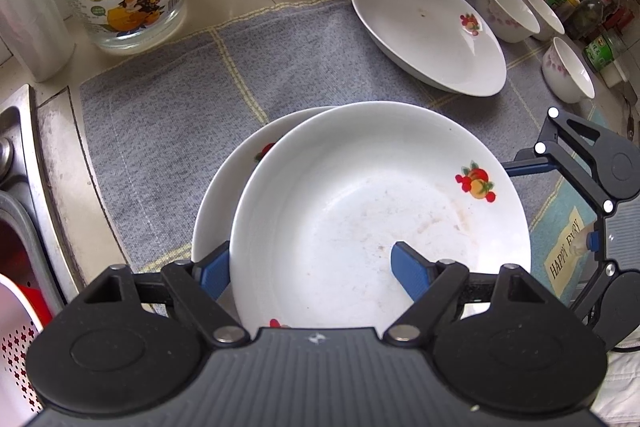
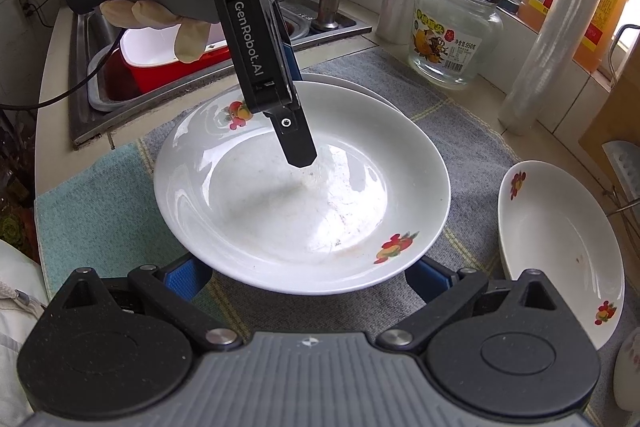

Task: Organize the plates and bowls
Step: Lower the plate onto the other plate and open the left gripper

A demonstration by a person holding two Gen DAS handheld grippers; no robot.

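Your left hand-held gripper (image 1: 310, 269) clamps the near rim of the top plate (image 1: 380, 215), one finger inside, one outside. That plate sits offset on a second plate (image 1: 236, 179) on the grey cloth (image 1: 160, 115). Your right hand-held gripper (image 2: 308, 277) (jaws spread wide) straddles the plate's opposite edge; whether it touches, I cannot tell.
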